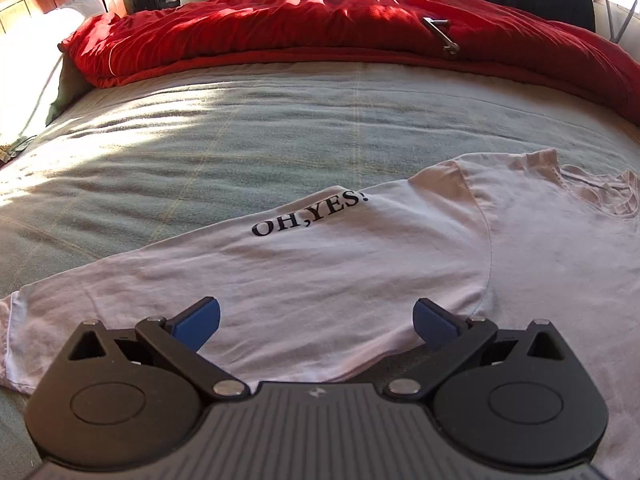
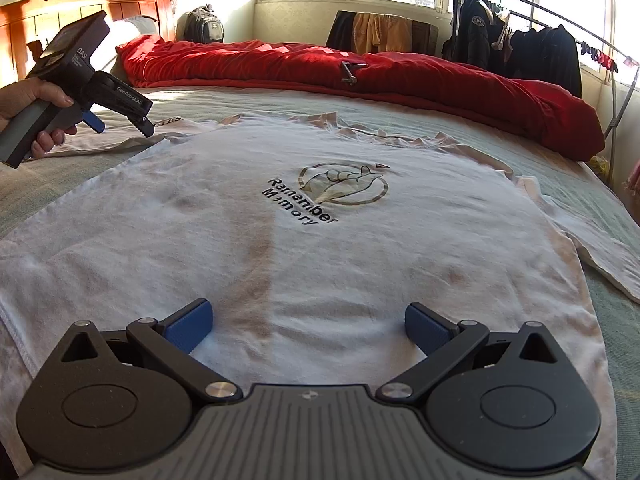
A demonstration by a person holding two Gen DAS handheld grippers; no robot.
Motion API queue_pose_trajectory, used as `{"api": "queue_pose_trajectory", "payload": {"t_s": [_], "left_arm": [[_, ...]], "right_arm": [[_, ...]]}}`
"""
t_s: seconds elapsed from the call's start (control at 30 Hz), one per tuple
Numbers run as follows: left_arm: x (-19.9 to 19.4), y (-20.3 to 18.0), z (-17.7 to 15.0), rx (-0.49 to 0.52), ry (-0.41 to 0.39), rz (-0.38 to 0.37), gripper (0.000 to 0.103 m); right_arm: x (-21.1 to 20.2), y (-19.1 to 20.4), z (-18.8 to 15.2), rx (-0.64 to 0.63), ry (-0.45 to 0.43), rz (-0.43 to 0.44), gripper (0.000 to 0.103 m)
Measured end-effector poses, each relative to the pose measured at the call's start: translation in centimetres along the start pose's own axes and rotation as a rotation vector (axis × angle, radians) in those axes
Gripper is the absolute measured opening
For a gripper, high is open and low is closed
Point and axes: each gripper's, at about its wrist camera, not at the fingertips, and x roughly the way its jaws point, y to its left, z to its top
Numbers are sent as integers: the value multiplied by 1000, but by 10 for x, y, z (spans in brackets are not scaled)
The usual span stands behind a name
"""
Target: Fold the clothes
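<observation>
While the white T-shirt (image 2: 320,240) lies spread face-up on the bed (image 1: 200,160), chest print uppermost and collar toward the far side, I find both tools positioned above it with nothing held. My right hand-held gripper (image 2: 308,326) hovers near the hem end of the body panel, its blue pads parted wide with only cloth showing between them; I judge it is placed there to take the lower edge. My left hand-held gripper (image 1: 316,320) is likewise spread apart and empty, aimed across the sleeve (image 1: 280,264) that carries the "OH,YES!" lettering (image 1: 312,214); in the right wrist view the same tool appears at the far left, gripped by a hand (image 2: 36,120), its tip just above the sleeve edge. I judge that sleeve is the first part to be turned inward, since both sleeves lie extended flat and no fold is yet made. Brownish marks run down the shirt front; I cannot tell whether they are stains or shadow. A red duvet (image 1: 320,28) is bunched along the far side of the bed, with a small metal object (image 1: 440,34) resting on it, well apart from the shirt. A backpack (image 2: 204,24) stands beyond the bed and garments hang on a rack (image 2: 540,48) by the window. No basket, box or other container is visible, so nothing is held in one
</observation>
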Motion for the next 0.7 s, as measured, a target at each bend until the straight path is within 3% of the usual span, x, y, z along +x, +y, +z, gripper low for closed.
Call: {"api": "queue_pose_trajectory", "payload": {"t_s": [0.23, 0.37, 0.53, 0.7], "left_arm": [[-5, 32, -22, -81, 38, 16, 102], [-25, 39, -23, -79, 36, 84, 102], [-65, 18, -21, -51, 7, 10, 102], [-107, -31, -28, 50, -27, -106, 102]], "right_arm": [[-1, 0, 1, -4, 6, 1, 103], [-1, 0, 1, -3, 8, 2, 103], [0, -1, 1, 1, 10, 8, 103], [-3, -5, 2, 6, 19, 27, 103]]}}
